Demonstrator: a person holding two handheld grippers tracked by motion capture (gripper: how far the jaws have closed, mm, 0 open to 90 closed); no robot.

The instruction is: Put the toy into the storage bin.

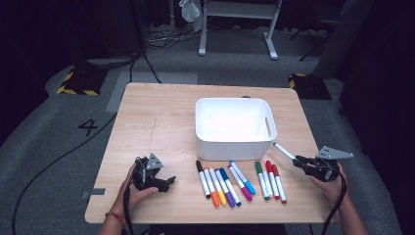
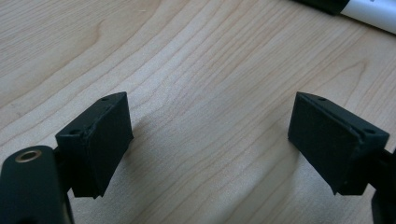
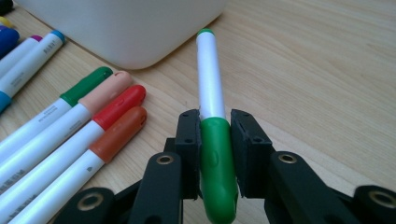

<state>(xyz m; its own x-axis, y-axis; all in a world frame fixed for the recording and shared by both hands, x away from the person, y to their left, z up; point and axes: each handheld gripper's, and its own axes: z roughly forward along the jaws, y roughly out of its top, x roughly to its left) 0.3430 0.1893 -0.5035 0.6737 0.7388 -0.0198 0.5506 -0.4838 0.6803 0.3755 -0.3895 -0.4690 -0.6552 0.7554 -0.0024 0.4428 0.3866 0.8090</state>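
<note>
Between the two black pads of the right gripper (image 3: 215,140) sits a green marker (image 3: 212,116), clamped at its cap, with the white barrel running straight out ahead of the jaws and ending in a small green tip. In the high view the same right gripper (image 1: 304,161) is held at the table's near right side, and the green marker (image 1: 284,151) points away from it toward the near right corner of the white bin (image 1: 235,128), its tip close to the wall; whether it touches cannot be told. Seen from this gripper, the bin (image 3: 126,28) stands ahead and to the left, and a group of four markers (image 3: 93,121) lies on the wood to the left of the jaws, with caps in dark green, peach, red and orange-red.

Farther off on that side, more markers (image 1: 225,183) lie in a row along the table's near edge, with caps in black, orange, yellow, purple, blue and pink.

On the near left, the left gripper (image 1: 164,184) rests low over the wooden table (image 1: 156,117), turned toward the row. Its jaws stand wide apart with only bare wood between the pads (image 2: 100,142). Ahead of it and to the right, the end of a marker with a black cap (image 2: 359,7) lies on the table.
</note>
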